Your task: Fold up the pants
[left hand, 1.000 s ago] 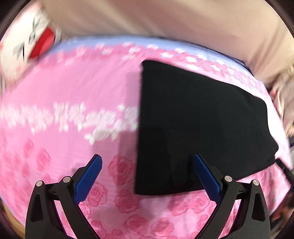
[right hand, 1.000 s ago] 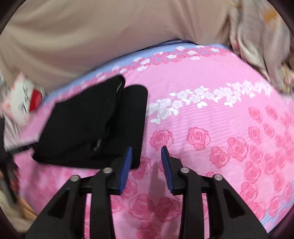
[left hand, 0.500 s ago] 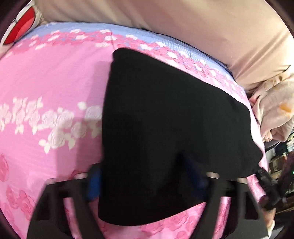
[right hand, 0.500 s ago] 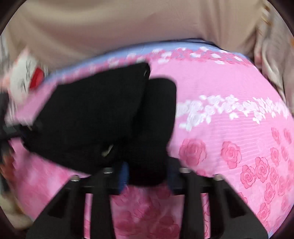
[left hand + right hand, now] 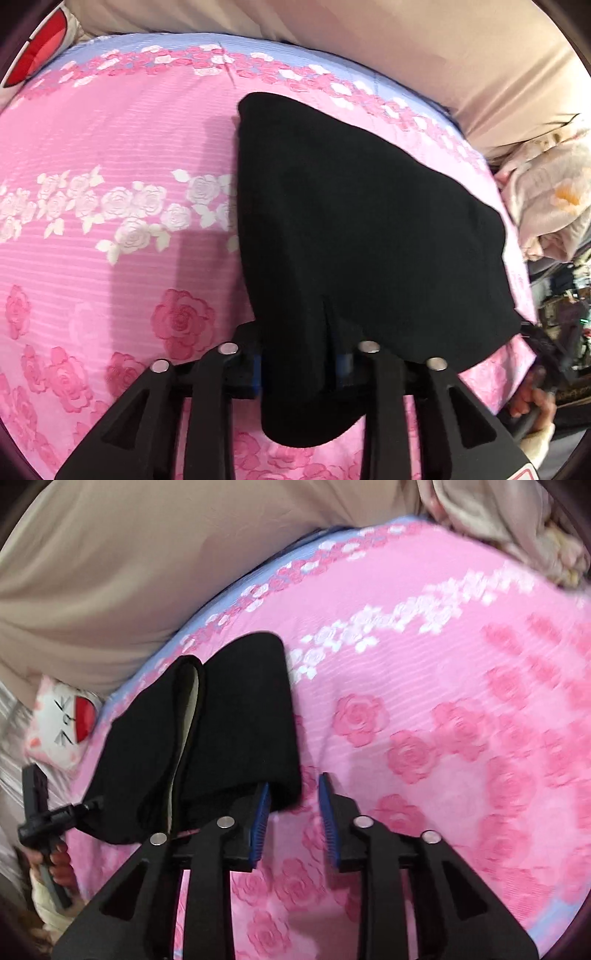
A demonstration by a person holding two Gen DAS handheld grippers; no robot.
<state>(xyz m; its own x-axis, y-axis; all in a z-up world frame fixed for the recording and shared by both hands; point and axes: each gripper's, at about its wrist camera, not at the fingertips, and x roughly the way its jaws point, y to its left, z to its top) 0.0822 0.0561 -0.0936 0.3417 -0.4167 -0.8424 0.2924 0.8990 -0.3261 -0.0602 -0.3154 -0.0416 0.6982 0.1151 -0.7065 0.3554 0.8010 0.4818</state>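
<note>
Black folded pants (image 5: 351,221) lie on the pink rose bedsheet (image 5: 110,147). My left gripper (image 5: 299,369) is closing on their near corner. Fabric is bunched between the blue pads (image 5: 256,373) and drapes over them. In the right wrist view the pants (image 5: 240,720) show as two stacked folds with a pale lining at the seam. My right gripper (image 5: 293,812) is opening at their near right corner. The cloth edge touches the left pad (image 5: 260,812), and a gap shows to the right pad. The left gripper (image 5: 44,812) also appears at the pants' far left corner, held by a hand (image 5: 55,864).
Beige cloth (image 5: 369,44) rises behind the bed's far edge. A white cushion with a red patch (image 5: 66,723) lies at one end, and a crumpled pale blanket (image 5: 546,206) at the other. The sheet (image 5: 443,701) stretches right of the pants.
My left gripper went from wide open beside the pants to closed over their corner. My right gripper clamped the pants' edge, then loosened, and its view rolled and shifted sideways.
</note>
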